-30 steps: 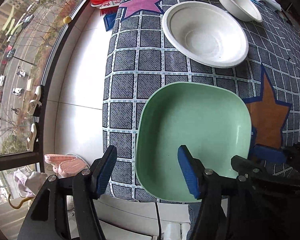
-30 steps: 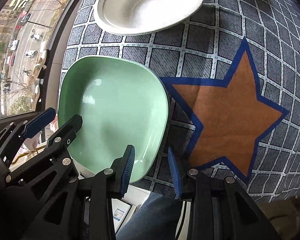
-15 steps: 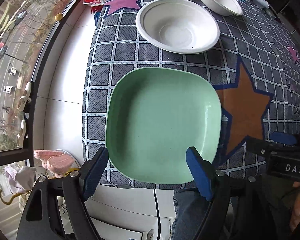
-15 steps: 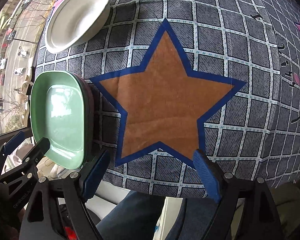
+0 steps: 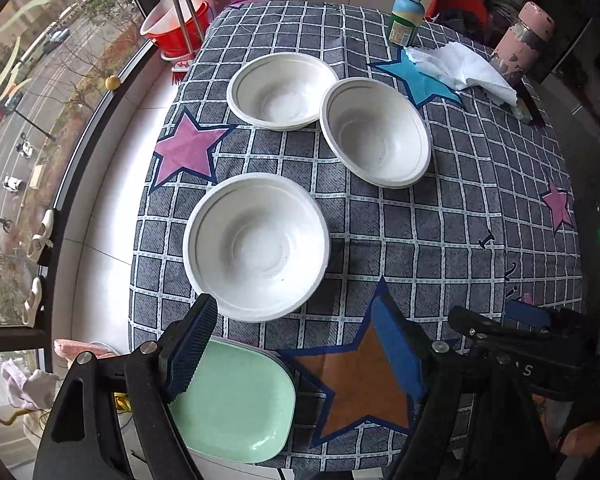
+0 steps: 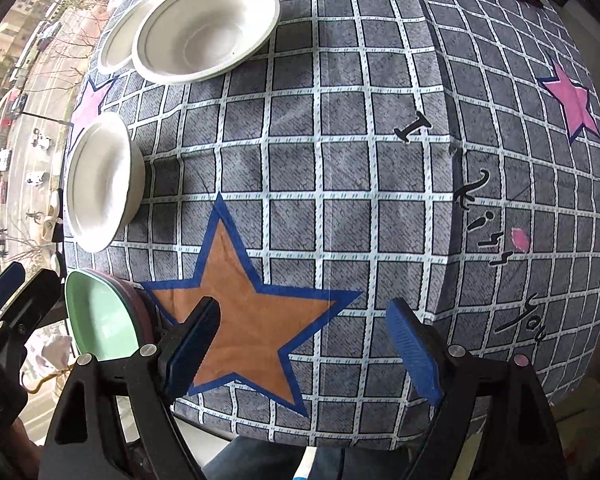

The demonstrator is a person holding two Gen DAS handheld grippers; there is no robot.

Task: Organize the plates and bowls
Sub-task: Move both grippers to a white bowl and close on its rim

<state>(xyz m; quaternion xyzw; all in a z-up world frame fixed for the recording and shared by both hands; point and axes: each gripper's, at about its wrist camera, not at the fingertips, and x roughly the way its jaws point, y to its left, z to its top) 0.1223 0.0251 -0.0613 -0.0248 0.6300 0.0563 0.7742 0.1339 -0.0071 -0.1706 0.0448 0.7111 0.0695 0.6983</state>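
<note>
A green square plate [image 5: 240,408] lies at the near left corner of the table, on top of a darker plate whose edge shows beneath it [image 6: 138,312]. Three white bowls stand beyond it: a near one [image 5: 256,246], a far left one [image 5: 280,90] and a far right one [image 5: 376,132]. My left gripper [image 5: 296,352] is open and empty, raised above the plate and the near bowl. My right gripper [image 6: 300,348] is open and empty over the orange star [image 6: 244,312], right of the green plate [image 6: 96,320].
The table wears a grey checked cloth [image 5: 440,220] with stars. At the far edge stand a green-capped bottle [image 5: 406,16], a pink flask [image 5: 520,40] and a white tissue [image 5: 460,68]. A red bucket [image 5: 176,28] stands on the window ledge to the left.
Both grippers have pulled up and back from the green plate, which stays on the table corner. The right gripper let go and opened wide. All three bowls have come into view.
</note>
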